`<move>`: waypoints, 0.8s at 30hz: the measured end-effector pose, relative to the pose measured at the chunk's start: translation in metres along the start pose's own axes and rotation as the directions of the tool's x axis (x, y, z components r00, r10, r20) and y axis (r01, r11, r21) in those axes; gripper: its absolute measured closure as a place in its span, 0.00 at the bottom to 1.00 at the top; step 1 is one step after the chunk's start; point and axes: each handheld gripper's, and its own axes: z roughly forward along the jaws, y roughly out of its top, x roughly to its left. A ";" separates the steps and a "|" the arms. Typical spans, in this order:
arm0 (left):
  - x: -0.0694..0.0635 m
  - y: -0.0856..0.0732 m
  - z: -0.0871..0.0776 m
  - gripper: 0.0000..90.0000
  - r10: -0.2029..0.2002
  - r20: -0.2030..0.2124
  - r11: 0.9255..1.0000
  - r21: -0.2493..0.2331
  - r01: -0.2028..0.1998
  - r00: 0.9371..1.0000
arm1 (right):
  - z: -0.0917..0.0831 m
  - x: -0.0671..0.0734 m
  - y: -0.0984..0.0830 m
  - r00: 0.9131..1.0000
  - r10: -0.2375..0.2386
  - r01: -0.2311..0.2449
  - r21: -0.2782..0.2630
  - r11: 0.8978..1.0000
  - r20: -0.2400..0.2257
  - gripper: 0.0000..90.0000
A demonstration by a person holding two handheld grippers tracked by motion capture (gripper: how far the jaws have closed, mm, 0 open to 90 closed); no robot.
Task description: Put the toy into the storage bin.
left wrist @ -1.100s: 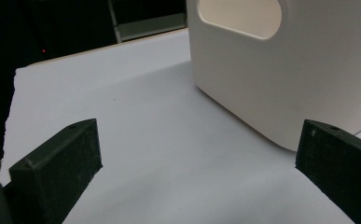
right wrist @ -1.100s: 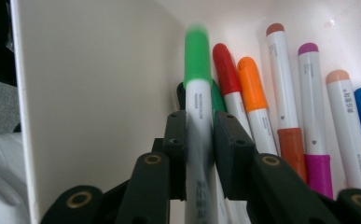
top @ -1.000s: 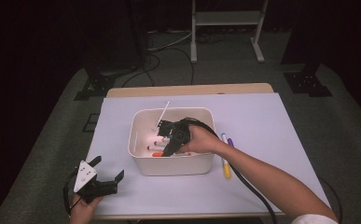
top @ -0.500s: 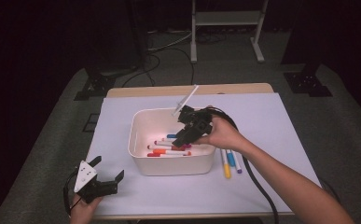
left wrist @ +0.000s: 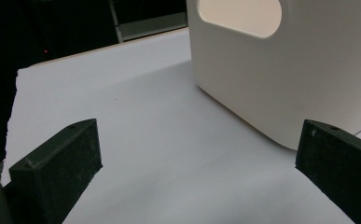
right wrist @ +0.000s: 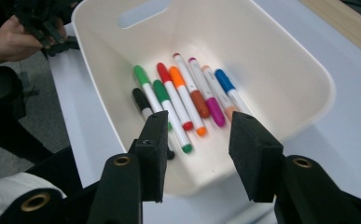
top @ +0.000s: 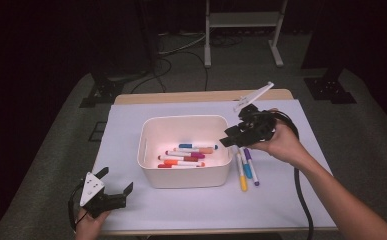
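Right claw [top: 234, 138] hangs above the bin's right rim, its jaws partly apart after just opening, nothing between them. Below it the white bin [top: 148, 150] holds a row of markers [right wrist: 183, 98], while three more markers [top: 245, 167] lie on the surface [top: 291, 200] just right of the bin. Left claw [top: 115, 192] rests near the surface's front left corner, jaws wide apart and empty, close to the bin's wall [left wrist: 281, 79].
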 end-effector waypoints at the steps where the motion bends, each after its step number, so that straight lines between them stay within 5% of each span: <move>1: 0.000 0.000 0.000 0.00 0.000 -0.001 1.000 -0.001 0.000 1.000 | -0.004 -0.003 -0.005 1.000 0.005 -0.005 -0.008 1.000 0.009 0.63; 10: 0.000 0.000 0.000 0.00 0.002 -0.003 1.000 0.000 -0.002 1.000 | -0.011 -0.024 -0.051 0.992 0.082 -0.082 -0.004 0.997 0.095 0.61; 13: 0.000 0.000 0.000 0.00 0.006 -0.005 1.000 0.000 -0.006 1.000 | 0.002 -0.036 -0.077 0.986 0.124 -0.126 0.017 0.992 0.112 0.60; 24: 0.000 0.000 0.000 0.00 0.000 -0.004 1.000 -0.002 0.000 1.000 | 0.040 -0.059 -0.124 0.964 0.211 -0.225 0.069 0.972 0.161 0.59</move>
